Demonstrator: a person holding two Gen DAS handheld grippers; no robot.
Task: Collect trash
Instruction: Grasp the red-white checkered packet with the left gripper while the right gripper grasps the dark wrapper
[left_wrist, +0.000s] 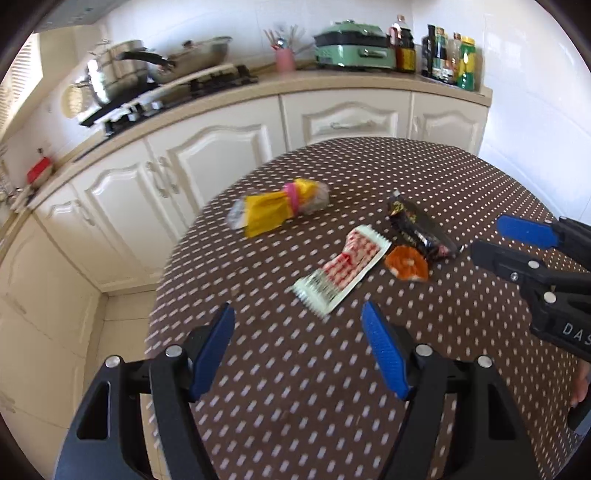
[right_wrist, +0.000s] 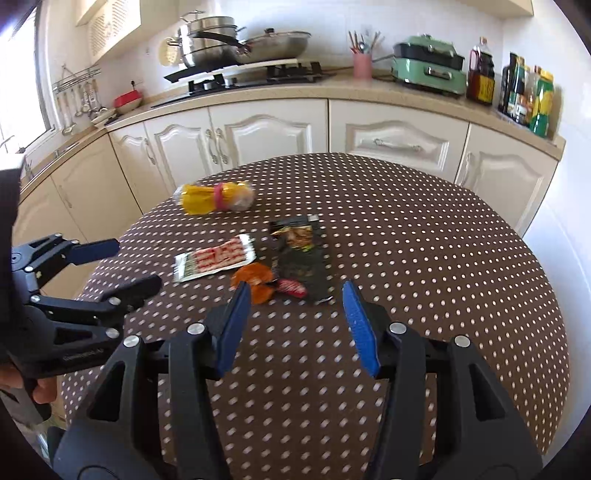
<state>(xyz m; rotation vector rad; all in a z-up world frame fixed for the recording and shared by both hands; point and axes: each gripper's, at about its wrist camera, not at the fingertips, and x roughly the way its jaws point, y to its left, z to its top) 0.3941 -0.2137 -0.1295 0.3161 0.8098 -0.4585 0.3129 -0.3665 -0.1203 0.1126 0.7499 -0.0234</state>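
Note:
Several wrappers lie on the round brown dotted table (left_wrist: 424, 369) (right_wrist: 443, 277): a yellow wrapper with a pink band (left_wrist: 284, 206) (right_wrist: 216, 197), a red-and-white wrapper (left_wrist: 341, 269) (right_wrist: 216, 258), a black wrapper (left_wrist: 421, 229) (right_wrist: 301, 254), an orange wrapper (left_wrist: 406, 264) (right_wrist: 255, 280) and a small red one (right_wrist: 291, 287). My left gripper (left_wrist: 298, 314) (right_wrist: 137, 263) hovers open just short of the red-and-white wrapper, holding nothing. My right gripper (right_wrist: 295, 291) (left_wrist: 487, 238) is open and empty above the near ends of the orange and black wrappers.
Cream cabinets (right_wrist: 258, 136) and a counter run behind the table, carrying a hob with pots (right_wrist: 221, 44), a pink utensil cup (right_wrist: 362, 64), a green cooker (right_wrist: 428, 62) and bottles (right_wrist: 524, 96). Tiled floor (left_wrist: 122, 332) lies left of the table.

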